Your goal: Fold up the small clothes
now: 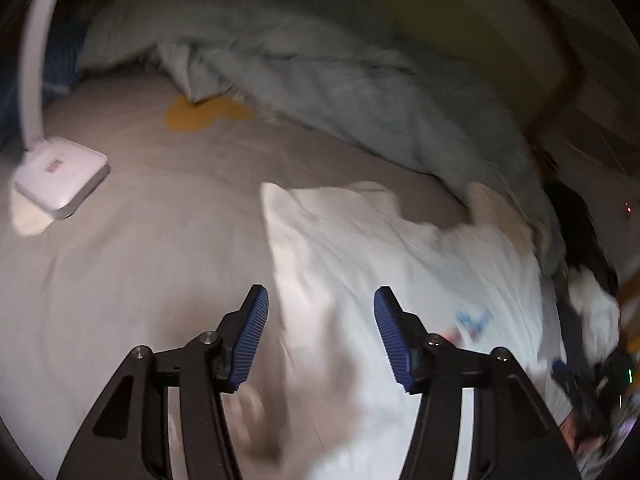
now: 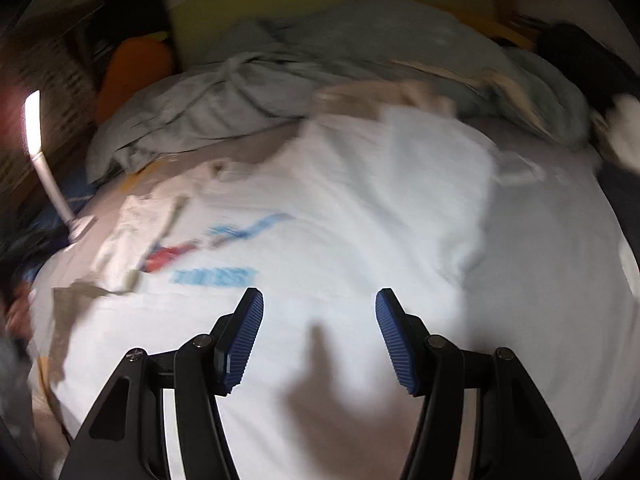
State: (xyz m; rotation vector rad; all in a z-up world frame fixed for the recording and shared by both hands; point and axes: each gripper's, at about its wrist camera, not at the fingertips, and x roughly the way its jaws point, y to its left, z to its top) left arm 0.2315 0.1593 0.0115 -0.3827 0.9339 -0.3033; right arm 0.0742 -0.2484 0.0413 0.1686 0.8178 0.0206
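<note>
Bedsheet [image 1: 140,240] bare leftward, white shirt [image 1: 380,248] edge between left tool [image 1: 320,336] tips

The left gripper [image 1: 320,336] has two black angular link arms, each with a cut-out slot and round silver screw heads at the pivots. Its fingers [image 1: 251,338] carry dark blue pads with fine ribbing across the inner faces. The right gripper [image 2: 319,336] is built alike: black arms, silver screws, and ribbed blue pads [image 2: 394,340] tapering to narrow tips.
</note>
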